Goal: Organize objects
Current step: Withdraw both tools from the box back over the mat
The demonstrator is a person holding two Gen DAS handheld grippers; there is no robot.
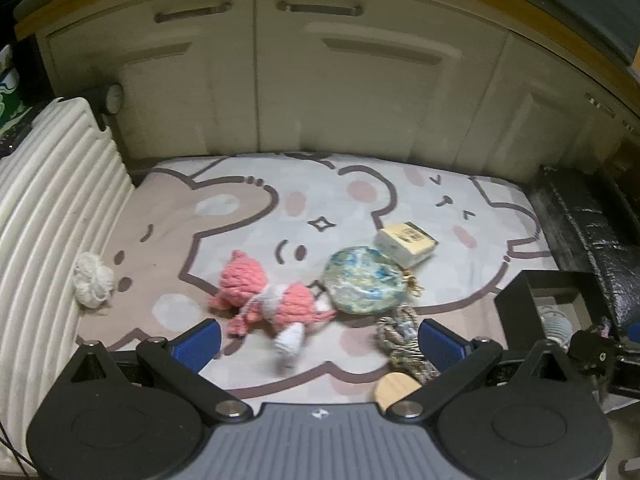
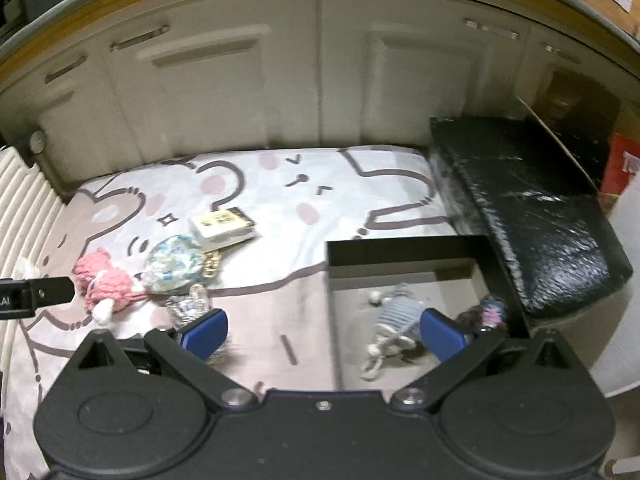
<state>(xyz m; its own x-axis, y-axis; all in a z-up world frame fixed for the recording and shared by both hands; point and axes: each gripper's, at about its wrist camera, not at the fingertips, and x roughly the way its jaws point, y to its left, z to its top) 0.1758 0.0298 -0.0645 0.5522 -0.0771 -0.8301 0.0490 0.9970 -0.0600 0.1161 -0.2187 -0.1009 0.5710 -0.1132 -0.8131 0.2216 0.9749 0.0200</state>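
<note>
A cartoon-print mat (image 1: 256, 208) lies before pale cabinets (image 1: 328, 92). At its right edge sits a black box (image 2: 404, 250) holding a striped knitted toy (image 2: 394, 314) and something dark, too blurred to name. Mid-mat lie a pink doll (image 1: 260, 296), touching a round pouch (image 1: 364, 282), and beside that a small carton (image 1: 406, 242). The left hand-held gripper (image 1: 320, 344) and right hand-held gripper (image 2: 324, 332) both gape, empty.

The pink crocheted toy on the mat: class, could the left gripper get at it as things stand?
Probably yes. The left gripper is open, and the pink crocheted toy lies uncovered just ahead of it, though the round blue-green pouch touches one end.
</note>
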